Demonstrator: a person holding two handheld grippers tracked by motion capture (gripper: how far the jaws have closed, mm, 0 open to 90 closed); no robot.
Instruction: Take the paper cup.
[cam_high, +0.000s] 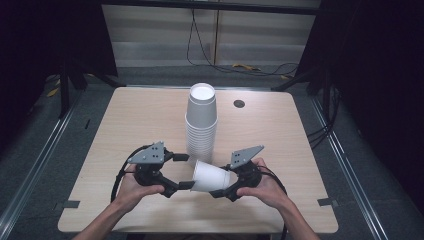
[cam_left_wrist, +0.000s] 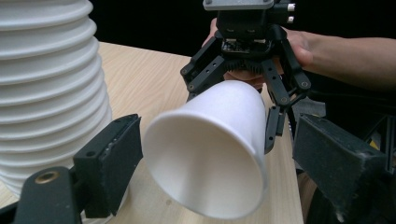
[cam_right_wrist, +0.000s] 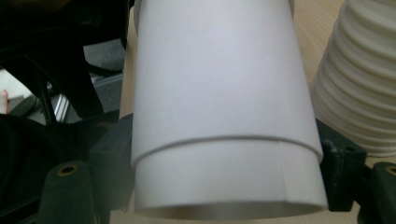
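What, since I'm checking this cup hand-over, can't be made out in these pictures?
White cup: mouth cut off by the top edge, right gripper view.
Cup stack: foot hidden behind the cup, high view; rims too small to count.
Right gripper: pad contact hidden by the cup, high view.

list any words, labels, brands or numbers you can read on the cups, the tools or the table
None: no readable text in these views.
The single white cup is plain.
The cup stack is plain white.
The grey plates on the left tool and right tool bear no print.
The table is bare wood grain with no markings.
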